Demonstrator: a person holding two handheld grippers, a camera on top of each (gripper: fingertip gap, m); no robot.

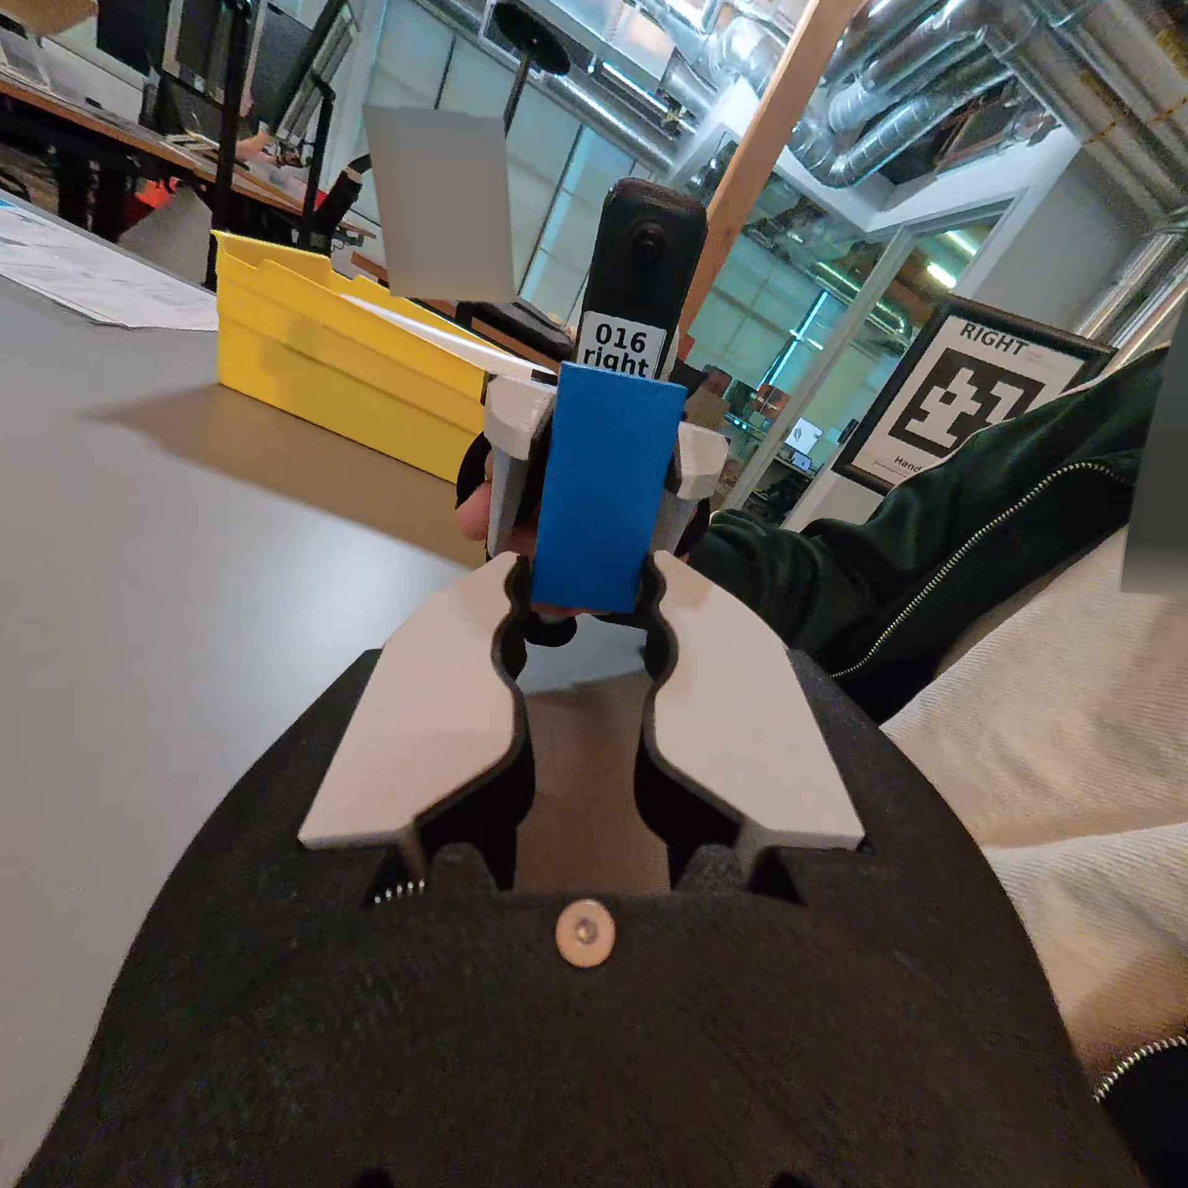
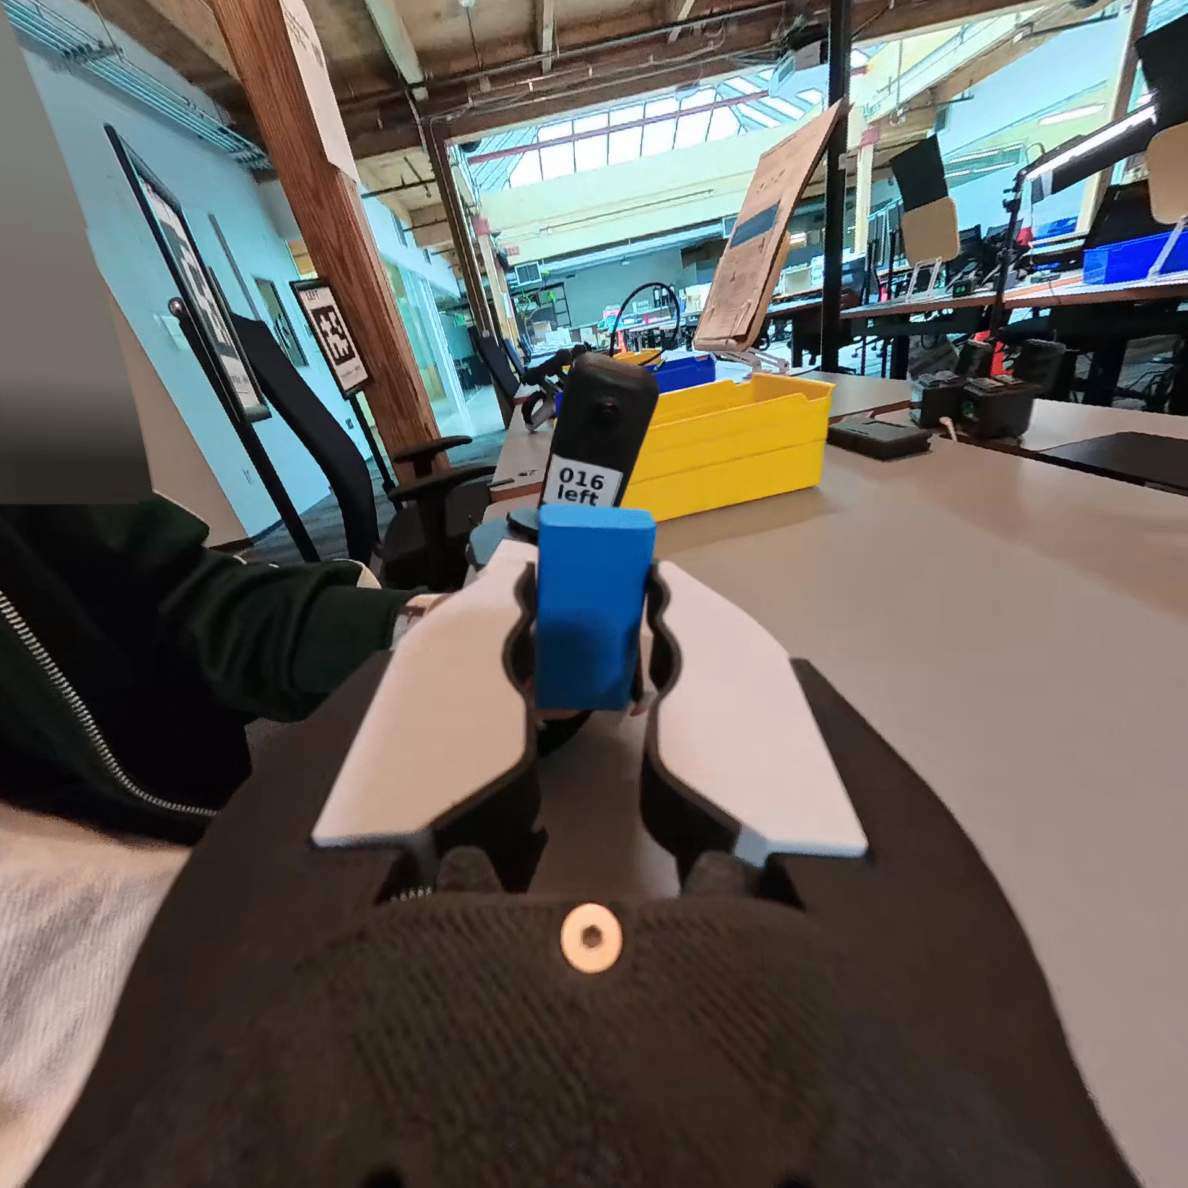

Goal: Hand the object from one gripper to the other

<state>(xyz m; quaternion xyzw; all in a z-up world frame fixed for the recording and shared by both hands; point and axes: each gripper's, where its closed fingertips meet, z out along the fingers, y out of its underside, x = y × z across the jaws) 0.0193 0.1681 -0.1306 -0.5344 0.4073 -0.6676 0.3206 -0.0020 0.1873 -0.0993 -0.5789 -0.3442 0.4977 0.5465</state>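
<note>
Each wrist camera sits close behind its own tool, low over the tabletop point(image 1: 161, 578), facing the other; both views share the blue block point(image 1: 604, 495) and yellow bin point(image 2: 733, 437).

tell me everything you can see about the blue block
The blue block is a plain rectangular slab, matte, with crisp edges and no markings; its material cannot be told. It stands upright in the air above the grey table. Both grippers flank it: the left gripper at its lower end, and the right gripper, whose fingertips sit against its sides.
</note>
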